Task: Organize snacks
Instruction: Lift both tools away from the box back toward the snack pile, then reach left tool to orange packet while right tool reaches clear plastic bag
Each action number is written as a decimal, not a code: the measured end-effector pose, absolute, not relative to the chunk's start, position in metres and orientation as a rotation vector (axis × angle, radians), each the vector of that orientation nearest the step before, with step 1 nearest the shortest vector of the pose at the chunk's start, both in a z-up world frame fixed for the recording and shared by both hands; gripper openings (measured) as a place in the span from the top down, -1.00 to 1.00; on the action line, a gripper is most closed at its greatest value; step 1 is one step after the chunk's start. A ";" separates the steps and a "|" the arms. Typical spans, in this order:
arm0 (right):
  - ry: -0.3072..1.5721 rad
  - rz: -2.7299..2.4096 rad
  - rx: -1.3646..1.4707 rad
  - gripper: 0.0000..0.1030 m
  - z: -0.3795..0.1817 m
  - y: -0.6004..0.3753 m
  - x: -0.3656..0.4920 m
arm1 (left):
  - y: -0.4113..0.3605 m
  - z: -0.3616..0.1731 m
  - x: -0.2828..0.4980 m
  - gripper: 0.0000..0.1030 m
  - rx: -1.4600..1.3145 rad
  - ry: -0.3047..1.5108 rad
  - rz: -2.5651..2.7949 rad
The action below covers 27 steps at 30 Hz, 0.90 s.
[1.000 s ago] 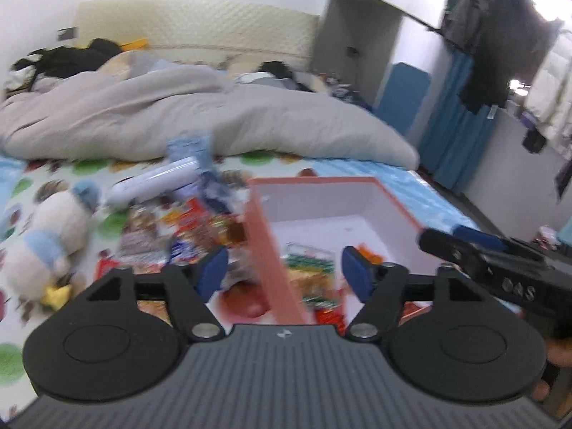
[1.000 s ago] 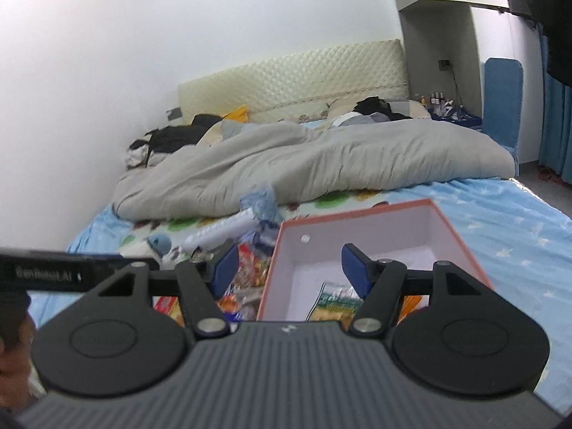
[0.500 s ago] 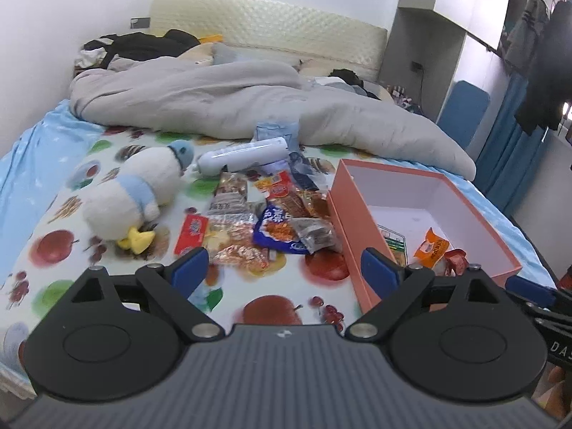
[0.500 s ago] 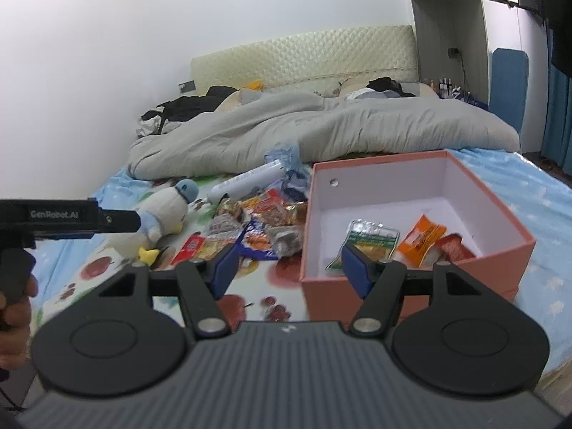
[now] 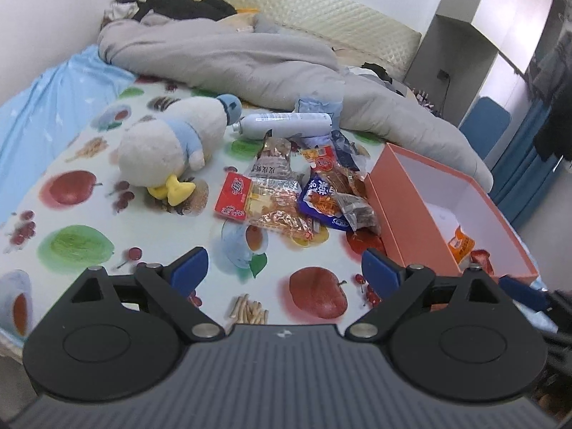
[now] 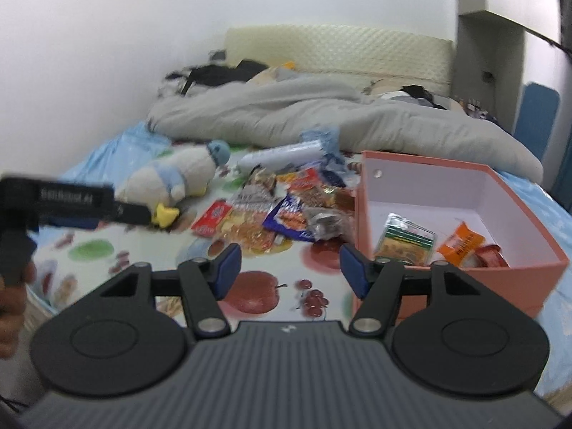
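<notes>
Ahead of the left gripper (image 5: 284, 273) the fruit-print sheet (image 5: 82, 246) lies bare up to the snack pile (image 5: 300, 196) at 12 o'clock, so that lane is free. At 10 o'clock the plush duck (image 5: 168, 146) blocks the way; beyond the pile the white bottle (image 5: 286, 125) and grey duvet (image 5: 250, 57) close off the far side. At 2 o'clock the orange box (image 5: 404, 211) stands as a wall (its top open). In the right wrist view, the box's near corner (image 6: 357, 214) sits just beside the right gripper (image 6: 289, 268).
</notes>
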State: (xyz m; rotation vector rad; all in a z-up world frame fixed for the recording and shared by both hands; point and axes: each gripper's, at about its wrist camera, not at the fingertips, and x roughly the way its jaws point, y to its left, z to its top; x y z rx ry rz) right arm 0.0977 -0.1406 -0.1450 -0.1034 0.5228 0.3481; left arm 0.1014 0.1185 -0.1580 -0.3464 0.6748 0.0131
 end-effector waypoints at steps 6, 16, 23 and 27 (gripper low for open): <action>0.546 0.330 -0.200 -0.11 -0.163 -0.114 0.126 | 0.135 -0.173 0.135 -0.84 -0.407 0.681 -0.012; 0.620 0.333 -0.235 -0.07 -0.192 -0.096 0.184 | 0.141 -0.203 0.215 -0.68 -0.421 0.734 -0.034; 0.619 0.349 -0.299 0.10 -0.217 -0.070 0.228 | 0.150 -0.233 0.293 -0.30 -0.524 0.767 -0.089; 0.611 0.298 -0.338 0.11 -0.232 -0.065 0.260 | 0.150 -0.244 0.344 -0.04 -0.513 0.780 -0.149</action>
